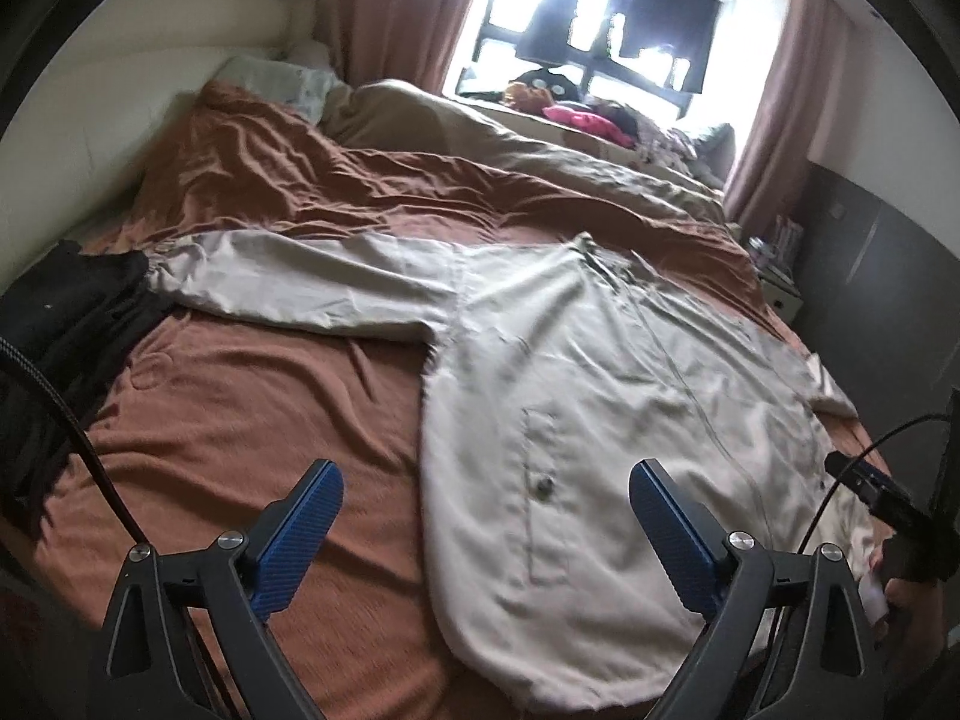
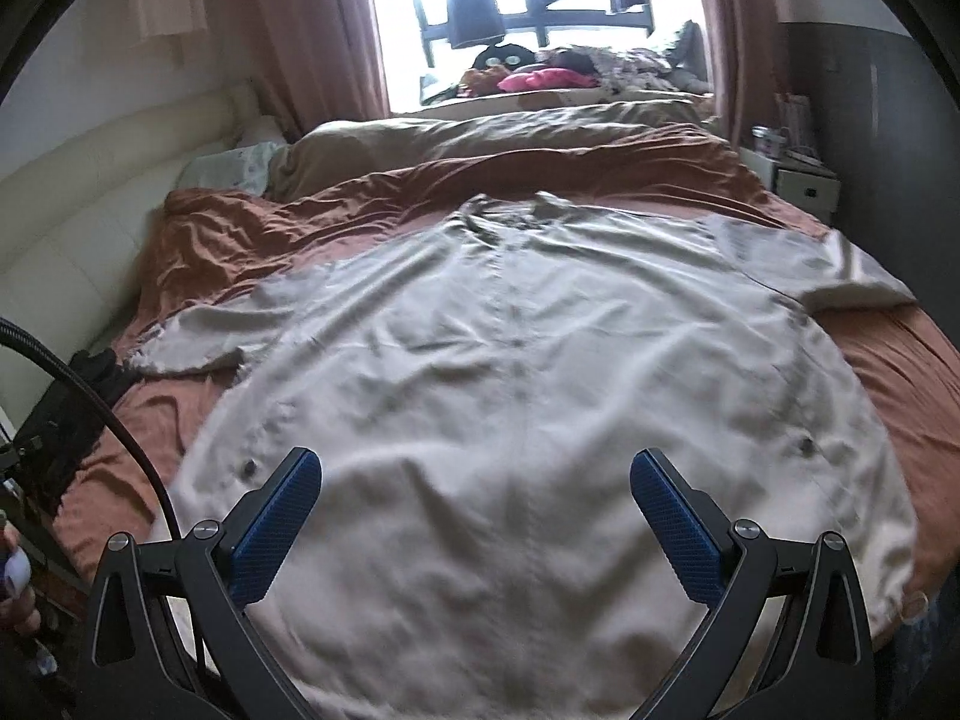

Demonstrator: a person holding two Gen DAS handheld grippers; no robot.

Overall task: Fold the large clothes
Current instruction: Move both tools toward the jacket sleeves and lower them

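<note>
**Pale jacket spread flat on the bed, both pairs of fingers wide apart**

At the far left edge of the bed [image 1: 240,396], on its rust-brown cover, I see a heap of black clothing [image 1: 72,312]. One long sleeve [image 1: 300,282] of the beige jacket [image 2: 510,372] reaches out toward that heap, its cuff just beside it. The jacket lies front up on the cover, collar toward the window [image 2: 540,12], hem toward me. My left gripper [image 1: 486,522] hovers over the jacket's left edge near a pocket button [image 1: 545,485], fingers spread with nothing between them. My right gripper [image 2: 477,516] hangs above the lower middle of the jacket, fingers spread too and empty. The other sleeve [image 2: 828,270] lies folded short at the right.
</note>
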